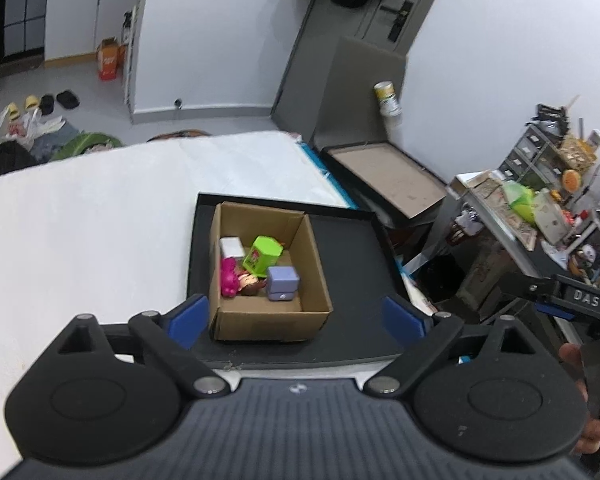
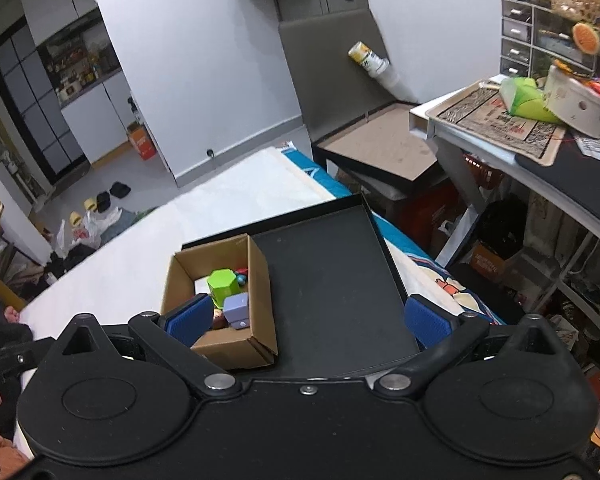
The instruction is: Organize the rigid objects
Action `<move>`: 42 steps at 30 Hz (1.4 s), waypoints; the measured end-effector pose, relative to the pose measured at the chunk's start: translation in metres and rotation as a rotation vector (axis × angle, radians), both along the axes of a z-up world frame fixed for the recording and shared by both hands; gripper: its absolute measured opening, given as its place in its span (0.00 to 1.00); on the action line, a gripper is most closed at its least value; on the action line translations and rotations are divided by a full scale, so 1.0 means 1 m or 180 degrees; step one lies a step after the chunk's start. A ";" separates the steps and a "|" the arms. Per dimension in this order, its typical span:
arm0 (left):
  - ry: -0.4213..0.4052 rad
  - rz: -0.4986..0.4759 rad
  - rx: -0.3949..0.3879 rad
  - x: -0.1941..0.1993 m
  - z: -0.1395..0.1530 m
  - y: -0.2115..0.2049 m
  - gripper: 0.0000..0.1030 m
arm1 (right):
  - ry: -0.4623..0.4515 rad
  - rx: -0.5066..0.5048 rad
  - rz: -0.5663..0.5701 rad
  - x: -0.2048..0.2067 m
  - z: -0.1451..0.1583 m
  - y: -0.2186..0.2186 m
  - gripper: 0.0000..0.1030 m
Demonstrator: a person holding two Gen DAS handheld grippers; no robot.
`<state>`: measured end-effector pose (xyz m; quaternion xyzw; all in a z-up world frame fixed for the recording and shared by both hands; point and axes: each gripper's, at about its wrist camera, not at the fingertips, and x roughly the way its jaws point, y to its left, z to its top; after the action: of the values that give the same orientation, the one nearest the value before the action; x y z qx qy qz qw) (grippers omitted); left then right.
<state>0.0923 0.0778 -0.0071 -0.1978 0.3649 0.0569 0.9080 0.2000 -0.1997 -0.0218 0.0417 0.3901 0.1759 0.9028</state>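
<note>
1. Cardboard box [image 1: 268,272] is the main thing here. It sits on the left half of a black tray [image 1: 352,264], and the tray lies on a white-covered surface [image 1: 80,232]. The box's long axis runs away from the cameras.

2. Left gripper [image 1: 300,316]: jaws spread wide, blue pads far apart with nothing between them. It hangs above and short of the box's near wall, pointing down at it, so the box lies dead ahead and below. I'd call this the nearer hand.

3. Inside the box, left to right: a pink toy figure [image 1: 230,274] against the left wall with a white block [image 1: 231,246] behind it, a lime green hexagonal container [image 1: 262,258] tilted in the middle, and a lavender box [image 1: 283,283] nearest the front.

4. Right gripper [image 2: 308,318]: also wide open and empty. From its view the box sits down and to the left, partly behind its left pad [image 2: 190,318], with the bare right half of the tray straight ahead.

5. My guess: with everything boxed and the tray bare, the sorting looks about done.
</note>
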 end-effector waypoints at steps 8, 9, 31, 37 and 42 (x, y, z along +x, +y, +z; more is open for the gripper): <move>-0.0140 -0.0100 0.0019 -0.030 0.010 -0.011 0.91 | -0.0171 0.0066 0.0011 -0.028 0.009 -0.007 1.00; -0.0144 -0.0112 -0.0012 -0.033 0.012 -0.012 0.91 | -0.0197 0.0043 0.0003 -0.031 0.010 -0.007 1.00; -0.0343 -0.0251 0.0271 -0.077 0.009 -0.044 0.93 | -0.0408 0.0123 0.0068 -0.081 0.013 -0.011 1.00; -0.0257 -0.0225 0.0341 -0.078 0.001 -0.041 0.93 | -0.0373 0.0099 0.0124 -0.084 0.003 -0.007 1.00; -0.0188 -0.0193 0.0362 -0.077 -0.006 -0.038 0.94 | -0.0264 0.0095 0.0156 -0.084 -0.006 -0.007 1.00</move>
<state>0.0155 0.0400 -0.0127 -0.1364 0.3399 0.0441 0.9295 0.1158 -0.2062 -0.0281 0.0383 0.3505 0.2053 0.9130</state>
